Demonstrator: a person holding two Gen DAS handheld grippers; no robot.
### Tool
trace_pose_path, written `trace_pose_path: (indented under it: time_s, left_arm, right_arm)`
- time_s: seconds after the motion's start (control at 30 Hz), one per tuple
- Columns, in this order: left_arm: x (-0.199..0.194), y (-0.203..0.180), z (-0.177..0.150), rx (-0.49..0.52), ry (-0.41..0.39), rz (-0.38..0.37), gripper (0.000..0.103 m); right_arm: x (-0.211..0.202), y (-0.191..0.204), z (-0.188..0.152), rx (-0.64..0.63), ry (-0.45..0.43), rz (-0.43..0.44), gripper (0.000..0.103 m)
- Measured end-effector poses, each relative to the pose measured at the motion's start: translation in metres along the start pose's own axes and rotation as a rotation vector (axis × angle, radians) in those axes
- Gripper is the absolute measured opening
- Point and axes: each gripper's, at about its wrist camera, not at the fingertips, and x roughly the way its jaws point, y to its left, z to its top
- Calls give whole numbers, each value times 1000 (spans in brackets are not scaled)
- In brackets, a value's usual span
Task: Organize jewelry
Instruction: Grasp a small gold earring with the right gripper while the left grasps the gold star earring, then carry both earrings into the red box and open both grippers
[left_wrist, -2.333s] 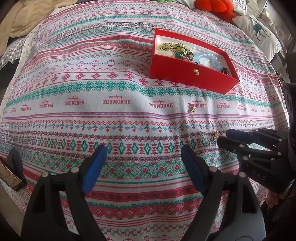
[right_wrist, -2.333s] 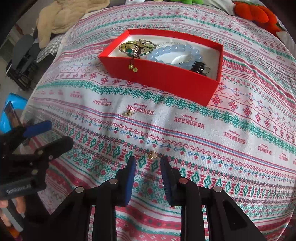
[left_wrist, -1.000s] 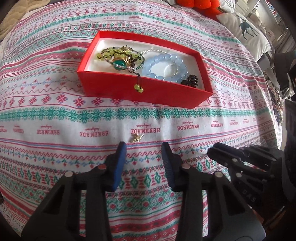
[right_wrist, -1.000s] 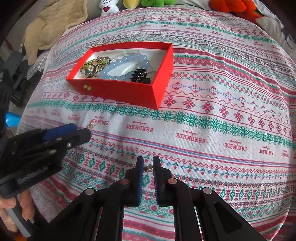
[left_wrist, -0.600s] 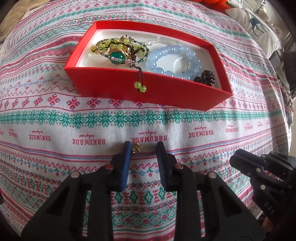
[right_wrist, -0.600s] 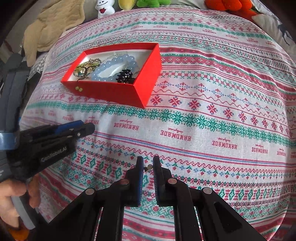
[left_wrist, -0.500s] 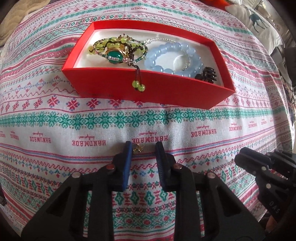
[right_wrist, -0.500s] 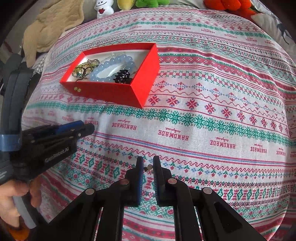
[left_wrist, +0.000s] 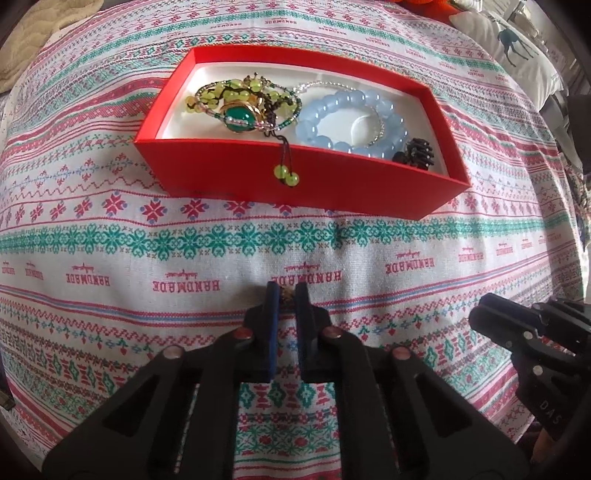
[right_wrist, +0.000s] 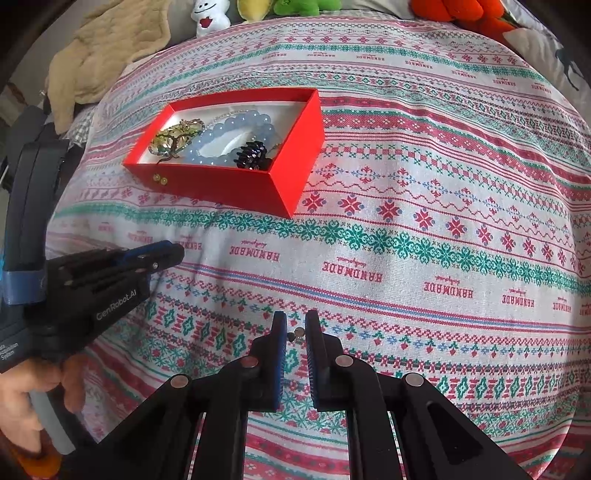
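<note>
A small gold earring (left_wrist: 286, 292) now sits pinched between the blue pads of the left gripper (left_wrist: 287, 295), low over the patterned blanket (left_wrist: 110, 229) just in front of the red jewelry box (left_wrist: 332, 192). The jaws of this gripper have just been closing: half a second ago they stood a little apart on both sides of the earring, and now they press on it. The right gripper (right_wrist: 295, 334) holds a second tiny earring (right_wrist: 297, 333) in the same way, its pads nearly together around it, as it did a second ago. The box is already filled with a green bead bracelet (left_wrist: 240, 99), a pale blue bead bracelet (left_wrist: 354, 118) and a black hair claw (left_wrist: 415, 155). It seems that both loose pieces are secured, so the next step is probably to carry them over the box and drop them in.
</note>
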Motion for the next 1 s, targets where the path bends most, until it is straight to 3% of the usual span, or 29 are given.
trace_pose_path:
  time_s: [0.47, 0.77, 1.0]
  left_arm:
    - [-46, 19, -6, -14, -76, -67, 8]
    - [-77, 17, 2, -11, -151, -101, 8]
    - [-80, 10, 21, -28, -199, -147, 8]
  right_arm:
    - [-22, 10, 18, 10, -62, 62, 10]
    - [-39, 11, 31, 45, -119, 110, 10]
    - [-47, 16, 49, 47, -162, 160, 10]
